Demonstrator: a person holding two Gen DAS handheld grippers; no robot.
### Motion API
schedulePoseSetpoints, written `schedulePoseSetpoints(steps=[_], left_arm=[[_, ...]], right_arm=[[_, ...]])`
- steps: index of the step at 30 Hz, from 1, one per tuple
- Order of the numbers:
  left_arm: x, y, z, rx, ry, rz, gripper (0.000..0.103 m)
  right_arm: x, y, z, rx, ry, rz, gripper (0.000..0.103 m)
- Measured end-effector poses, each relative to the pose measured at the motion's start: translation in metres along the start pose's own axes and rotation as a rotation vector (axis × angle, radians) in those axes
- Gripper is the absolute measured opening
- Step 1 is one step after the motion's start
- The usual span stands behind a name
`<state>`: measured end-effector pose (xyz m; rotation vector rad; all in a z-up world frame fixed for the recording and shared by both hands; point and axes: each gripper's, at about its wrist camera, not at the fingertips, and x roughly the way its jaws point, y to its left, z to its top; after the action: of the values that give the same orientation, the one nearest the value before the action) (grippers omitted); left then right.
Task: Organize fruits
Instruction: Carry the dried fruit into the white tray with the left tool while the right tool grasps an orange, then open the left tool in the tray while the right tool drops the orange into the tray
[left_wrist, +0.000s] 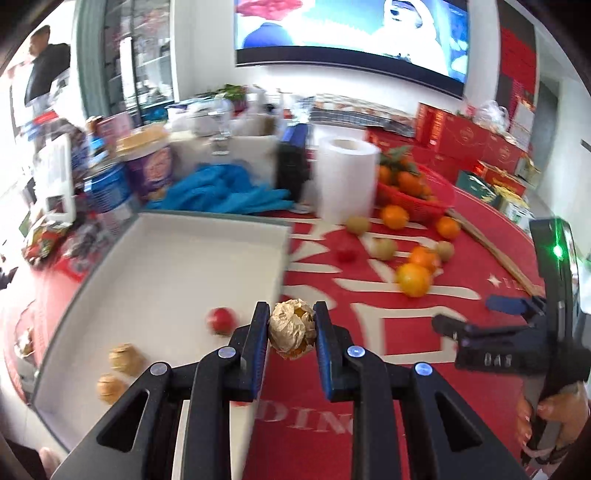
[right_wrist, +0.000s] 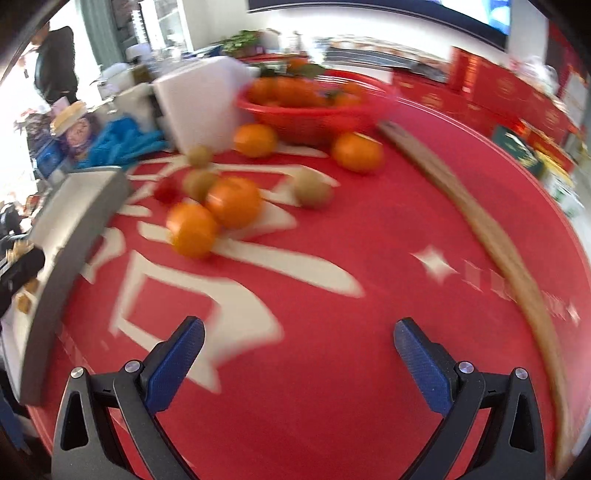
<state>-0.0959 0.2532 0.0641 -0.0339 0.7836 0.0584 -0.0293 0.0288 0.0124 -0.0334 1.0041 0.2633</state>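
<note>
My left gripper (left_wrist: 291, 317) is shut on a papery husked golden berry (left_wrist: 292, 329), held above the right edge of a white tray (left_wrist: 177, 254). The tray holds a red cherry tomato (left_wrist: 221, 320) and two husked berries (left_wrist: 125, 357). My right gripper (right_wrist: 298, 334) is open and empty above the red cloth; it also shows in the left wrist view (left_wrist: 476, 314). Oranges (right_wrist: 232, 201) (left_wrist: 413, 279), kiwis (right_wrist: 313, 190) and a small red tomato (left_wrist: 346, 252) lie loose on the cloth.
A red basket (right_wrist: 314, 118) of tangerines stands at the back beside a white paper roll (left_wrist: 347, 177). A wooden stick (right_wrist: 480, 221) lies along the right. Blue gloves (left_wrist: 225, 192), cups and clutter stand behind the tray. Red boxes line the far right.
</note>
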Motion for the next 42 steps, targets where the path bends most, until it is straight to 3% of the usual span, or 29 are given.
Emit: schedulePoseSetpoints(steps=[6,8,11,13,15,21,24,34,42], left_arm=[[0.002,0.038,-0.007,-0.042,0.010,0.065,0.026],[0.003,0.047,-0.010,-0.052,0.011,0.082,0.026],[0.006,0.057,-0.015,-0.062,0.016,0.095,0.026],[0.008,0.062,-0.019,-0.070,0.020,0.098,0.026],[0.010,0.068,-0.024,-0.085,0.025,0.098,0.026],[0.019,0.080,-0.038,-0.135,0.059,0.076,0.026],[0.015,0.081,-0.038,-0.151,0.035,0.067,0.026],[0.016,0.086,-0.041,-0.193,0.049,0.055,0.026],[0.016,0.097,-0.038,-0.196,0.071,0.096,0.026]], right_arm=[[0.017,0.024,0.023,0.011,-0.008,0.043,0.102],[0.019,0.030,0.027,0.005,-0.012,0.032,0.095],[0.018,0.039,0.030,-0.008,-0.020,-0.002,0.077],[0.018,0.042,0.030,-0.029,-0.028,-0.029,0.050],[0.017,0.043,0.031,-0.022,-0.031,-0.010,0.036],[0.008,0.045,0.030,0.023,-0.020,0.064,0.036],[-0.002,0.058,0.032,-0.002,-0.030,0.095,0.036],[-0.014,0.134,0.040,-0.124,-0.045,0.214,0.036],[-0.005,0.182,0.047,-0.209,-0.031,0.257,0.036]])
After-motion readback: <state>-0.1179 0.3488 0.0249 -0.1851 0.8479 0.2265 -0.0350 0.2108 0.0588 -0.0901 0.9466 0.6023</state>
